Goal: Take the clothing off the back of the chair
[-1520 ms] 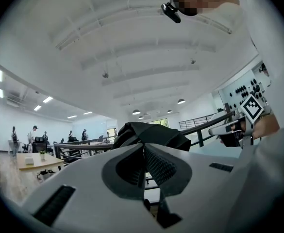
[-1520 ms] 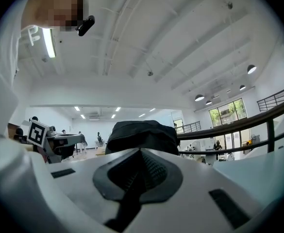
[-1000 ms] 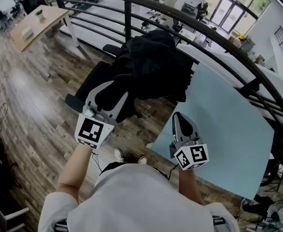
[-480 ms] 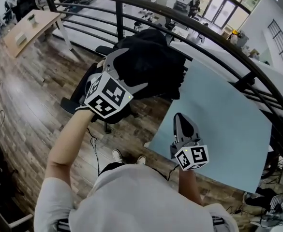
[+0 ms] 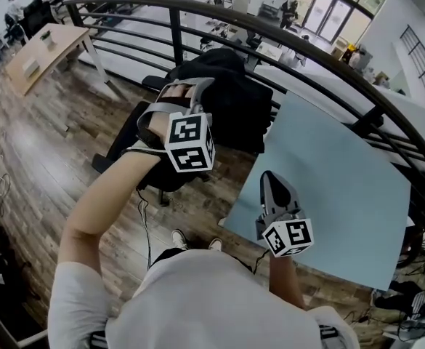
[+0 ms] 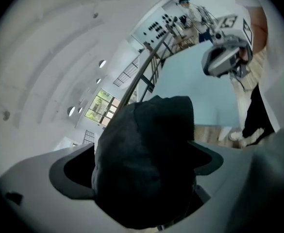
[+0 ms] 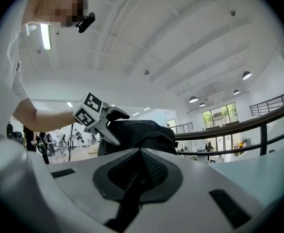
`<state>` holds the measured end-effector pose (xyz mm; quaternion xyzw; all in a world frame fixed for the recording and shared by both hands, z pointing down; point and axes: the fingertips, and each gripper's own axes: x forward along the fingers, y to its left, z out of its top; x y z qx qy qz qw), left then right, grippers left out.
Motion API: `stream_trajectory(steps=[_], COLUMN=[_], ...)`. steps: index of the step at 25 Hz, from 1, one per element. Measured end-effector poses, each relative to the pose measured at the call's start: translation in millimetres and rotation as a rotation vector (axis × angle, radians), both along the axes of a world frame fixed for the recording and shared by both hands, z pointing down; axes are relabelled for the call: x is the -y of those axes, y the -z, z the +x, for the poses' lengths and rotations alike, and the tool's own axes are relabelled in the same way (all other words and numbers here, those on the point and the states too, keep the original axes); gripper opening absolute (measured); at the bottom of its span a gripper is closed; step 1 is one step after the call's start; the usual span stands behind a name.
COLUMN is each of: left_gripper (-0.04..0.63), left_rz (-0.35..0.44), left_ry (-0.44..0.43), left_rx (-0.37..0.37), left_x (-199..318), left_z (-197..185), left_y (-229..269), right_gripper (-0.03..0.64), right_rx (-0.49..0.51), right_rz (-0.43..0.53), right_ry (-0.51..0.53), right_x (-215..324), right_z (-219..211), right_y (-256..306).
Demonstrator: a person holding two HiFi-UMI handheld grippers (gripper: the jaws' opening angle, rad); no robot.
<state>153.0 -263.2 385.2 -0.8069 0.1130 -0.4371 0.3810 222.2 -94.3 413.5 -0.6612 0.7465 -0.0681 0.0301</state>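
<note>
Wood floor (image 5: 45, 144), railing (image 5: 321, 57); left tool (image 5: 187, 89), jaws just opening, straddles black clothing (image 5: 234, 100), seemingly unpressed; right tool (image 5: 270, 184) closed.

Bright, even indoor light from ceiling lamps (image 7: 247, 75) and windows (image 7: 221, 118); strong fisheye distortion, black corners, soft close-up blur.

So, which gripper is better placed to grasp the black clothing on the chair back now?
Left. The left gripper is at the clothing, its jaws have just been opening, with fabric between them. The right gripper is shut, well short of it.

Black clothing (image 5: 234, 107), bunched over chair (image 5: 125, 126) back
</note>
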Motion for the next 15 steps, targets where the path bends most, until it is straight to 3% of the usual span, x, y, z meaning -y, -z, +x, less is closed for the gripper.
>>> stream_trajectory(steps=[3,5,11,15], left_gripper=[0.574,0.574,0.572,0.572], left_rz=[0.174,0.229,0.221,0.205], left_ry=[-0.016,-0.020,0.021,0.034], left_rx=[0.151,0.218,0.458,0.563], left_x=[11,19,37,46], left_z=[7,17,34,39], left_y=[-7,-6,-30,-43], right_gripper=[0.020,0.020,0.020,0.020], right_rx=[-0.001,0.003,0.020,0.032], right_rz=[0.003,-0.001,-0.015,-0.020], right_ry=[0.002,-0.003,-0.025,-0.048], right_x=[0,1,-3,-6], right_z=[4,7,16,26], right_y=[3,2,-8,-13])
